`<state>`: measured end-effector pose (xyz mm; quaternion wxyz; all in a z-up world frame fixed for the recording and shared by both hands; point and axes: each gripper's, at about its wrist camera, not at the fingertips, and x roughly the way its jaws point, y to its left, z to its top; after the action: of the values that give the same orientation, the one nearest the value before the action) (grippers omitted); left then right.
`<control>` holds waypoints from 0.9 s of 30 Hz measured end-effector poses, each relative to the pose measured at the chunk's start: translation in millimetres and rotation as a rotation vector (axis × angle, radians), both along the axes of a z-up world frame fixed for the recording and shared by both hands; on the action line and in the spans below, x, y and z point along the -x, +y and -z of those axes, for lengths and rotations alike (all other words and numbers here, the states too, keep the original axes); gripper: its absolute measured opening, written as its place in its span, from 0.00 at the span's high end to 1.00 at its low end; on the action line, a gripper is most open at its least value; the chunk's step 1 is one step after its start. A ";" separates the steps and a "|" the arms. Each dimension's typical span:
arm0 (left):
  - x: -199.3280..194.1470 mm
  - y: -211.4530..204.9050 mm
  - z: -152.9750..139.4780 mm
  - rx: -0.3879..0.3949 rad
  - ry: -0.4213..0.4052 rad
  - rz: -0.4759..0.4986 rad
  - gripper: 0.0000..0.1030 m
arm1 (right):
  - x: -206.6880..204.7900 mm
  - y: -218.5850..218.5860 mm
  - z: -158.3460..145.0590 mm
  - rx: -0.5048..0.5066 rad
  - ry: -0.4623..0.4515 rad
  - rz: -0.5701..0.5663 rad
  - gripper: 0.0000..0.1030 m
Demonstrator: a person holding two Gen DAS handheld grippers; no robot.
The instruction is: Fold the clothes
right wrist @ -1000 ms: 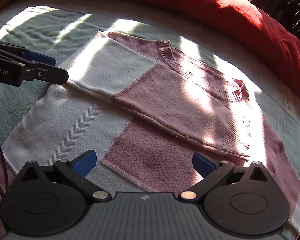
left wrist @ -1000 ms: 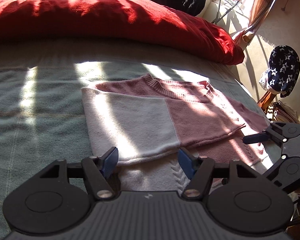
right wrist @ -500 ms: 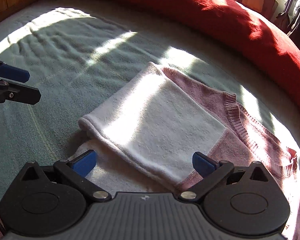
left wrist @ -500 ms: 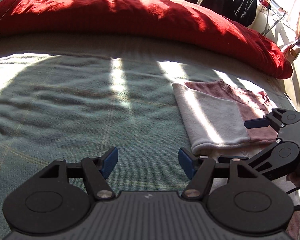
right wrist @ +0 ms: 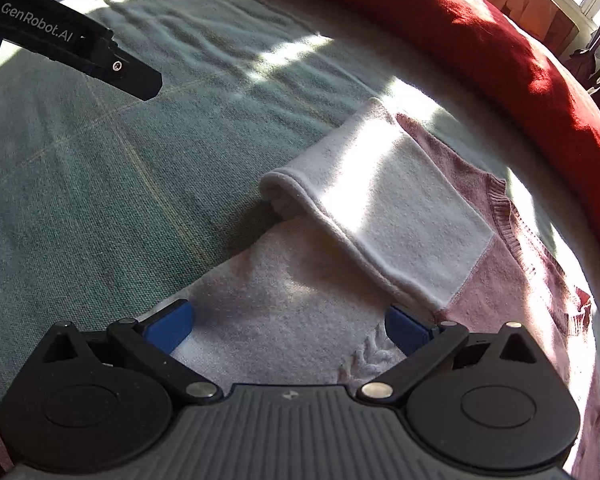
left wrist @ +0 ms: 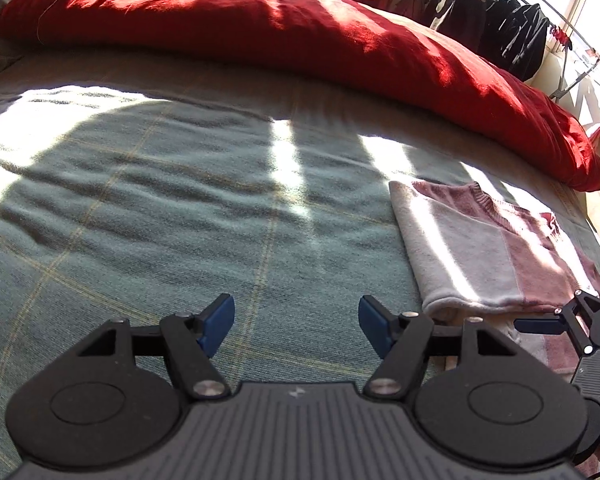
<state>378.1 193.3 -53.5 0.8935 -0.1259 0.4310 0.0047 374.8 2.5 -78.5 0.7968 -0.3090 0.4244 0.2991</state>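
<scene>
The left claw [left wrist: 297, 326] is hanging open over the bed, its blue pads [left wrist: 216, 322] standing well apart with only bare green blanket [left wrist: 160, 220] showing between them and nothing held. Just to its right, the right claw [right wrist: 288, 328] is hovering over the near part of the sweater [right wrist: 380, 208], its own blue pads [right wrist: 168, 326] spread wide and gripping nothing; the white knit with a cable pattern is lying under the gap between them, but whether the pads are touching the cloth I cannot tell. In the left wrist view a finger of the right claw is poking in at the right edge, close above the sweater's near hem. The sweater, white and dusty pink in blocks, is lying flat on the blanket toward the right side of the bed, with one sleeve folded across the body so that its white cuff end is forming a thick rolled edge toward the left. Its ribbed pink collar is pointing away, toward the far side. Stripes of sunlight are falling across sweater and blanket alike. Beyond the blanket a long red duvet [left wrist: 300, 36] is lying bunched across the far side of the bed. Past that, at the far right, dark clothes [left wrist: 500, 20] are hanging on a drying rack by a bright window.
</scene>
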 end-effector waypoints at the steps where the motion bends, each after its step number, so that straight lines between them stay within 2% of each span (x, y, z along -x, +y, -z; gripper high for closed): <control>1: 2.3 0.2 -1.5 -0.007 0.001 0.001 0.33 | 4.4 4.9 2.8 0.005 -0.002 -0.005 0.00; 3: 7.9 1.1 -5.1 -0.025 0.004 0.002 0.31 | 8.8 8.5 -5.5 -0.057 0.044 -0.051 0.00; 7: 18.4 1.1 -14.3 -0.075 0.011 -0.032 0.30 | 8.2 -0.6 -26.1 -0.149 0.025 -0.080 0.00; 9: 22.0 -1.5 -19.7 -0.084 0.011 -0.059 0.30 | -4.7 -16.3 -33.9 -0.173 -0.007 -0.046 0.00; 13: 24.8 -20.9 -32.4 -0.085 0.006 -0.063 0.29 | -46.2 -66.6 -33.9 -0.187 -0.056 0.100 0.00; 17: 16.9 -58.5 -39.1 -0.128 0.016 0.008 0.28 | -77.5 -123.6 -21.4 -0.213 -0.057 0.254 0.00; 20: 7.1 -94.2 -40.3 -0.163 0.019 0.071 0.27 | -94.7 -167.1 1.5 -0.228 0.084 0.379 0.00; 22: -0.4 -123.3 -40.3 -0.172 0.017 0.125 0.27 | -88.2 -201.0 5.8 -0.298 0.127 0.437 0.00; 23: -2.5 -136.0 -40.2 -0.175 0.014 0.147 0.27 | -81.1 -213.2 2.2 -0.327 0.121 0.440 0.00; 27: -12.4 -197.8 -40.5 -0.168 -0.007 0.265 0.25 | -47.6 -261.4 -4.0 -0.369 0.137 0.470 0.00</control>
<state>390.5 -4.5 -13.0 0.8951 0.0073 0.4389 -0.0776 422.4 -258.9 -74.6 0.8564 -0.0317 0.4754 0.1988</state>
